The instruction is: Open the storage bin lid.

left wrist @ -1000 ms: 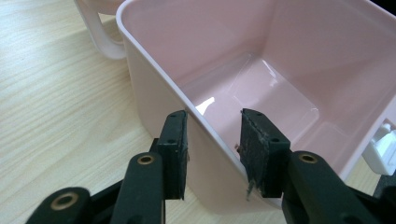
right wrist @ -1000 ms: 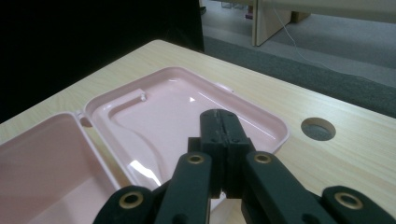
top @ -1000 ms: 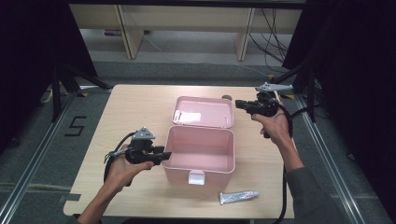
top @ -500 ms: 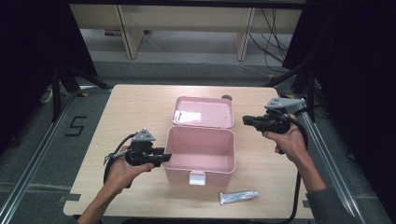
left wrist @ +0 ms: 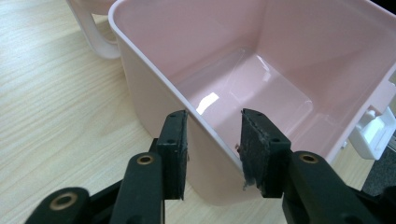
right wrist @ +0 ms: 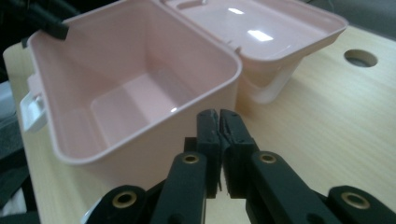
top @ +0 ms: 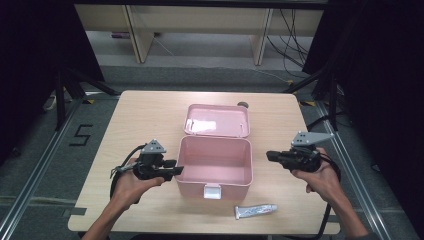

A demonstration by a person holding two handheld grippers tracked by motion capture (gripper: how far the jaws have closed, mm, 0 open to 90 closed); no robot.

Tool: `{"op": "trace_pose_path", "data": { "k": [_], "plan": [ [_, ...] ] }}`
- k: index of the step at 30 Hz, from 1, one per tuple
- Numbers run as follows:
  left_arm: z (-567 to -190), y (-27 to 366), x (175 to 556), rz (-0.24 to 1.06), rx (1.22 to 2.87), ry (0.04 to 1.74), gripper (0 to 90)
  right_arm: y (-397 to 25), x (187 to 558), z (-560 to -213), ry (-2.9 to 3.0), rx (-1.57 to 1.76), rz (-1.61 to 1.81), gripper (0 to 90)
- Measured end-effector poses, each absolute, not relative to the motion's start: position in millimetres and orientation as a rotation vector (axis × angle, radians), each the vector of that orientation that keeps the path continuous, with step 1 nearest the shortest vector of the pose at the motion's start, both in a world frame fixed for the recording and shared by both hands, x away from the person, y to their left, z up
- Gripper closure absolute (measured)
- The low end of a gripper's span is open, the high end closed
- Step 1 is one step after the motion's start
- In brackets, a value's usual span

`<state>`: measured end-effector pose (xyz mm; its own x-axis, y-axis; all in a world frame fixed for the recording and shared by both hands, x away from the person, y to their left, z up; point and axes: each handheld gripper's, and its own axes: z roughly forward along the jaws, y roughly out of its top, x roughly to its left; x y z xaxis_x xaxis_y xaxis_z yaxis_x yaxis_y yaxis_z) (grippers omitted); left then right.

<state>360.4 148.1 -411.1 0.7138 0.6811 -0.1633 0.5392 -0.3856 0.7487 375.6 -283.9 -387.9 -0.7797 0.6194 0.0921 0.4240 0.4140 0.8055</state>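
High view. We note the pink box standing at the middle of the table, its lid thrown back flat on the far side and the cavity empty. The left gripper sits against the box's left wall, pointing right. The right gripper hangs clear of the right wall, pointing left at it, with bare table between. A silver tube lies near the front edge, to the near side of the box and below the right hand; its long axis runs left to right, slightly tilted. We judge the right hand the nearer one to the tube: it lies toward the person and a little leftward from that gripper.

Left gripper view. The jaws straddle the box's near wall at moderate spread, one pad outside and one inside. Whether they actually press the wall we cannot tell. The box is smooth, glossy moulded plastic with rounded corners and a rolled rim; a white latch sits on its front face.

Right gripper view. The jaws are closed pad to pad, holding nothing, just short of the box's rounded corner. The lid's glossy inside reflects the lights; the tabletop is pale wood grain with a round cable hole.
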Motion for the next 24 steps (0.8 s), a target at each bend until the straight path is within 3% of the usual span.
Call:
{"op": "trace_pose_path", "data": {
  "k": [11, 24],
  "plan": [
    [-411, 149, 360, 0.226, 2.085, 0.920, 62.3, -279, 345, -404, 2.535, 0.827, 1.235, 85.0],
    [-411, 148, 360, 0.224, 2.080, 0.927, 62.3, -269, 327, -420, 2.620, 0.732, 1.096, 74.5]
  ]
}}
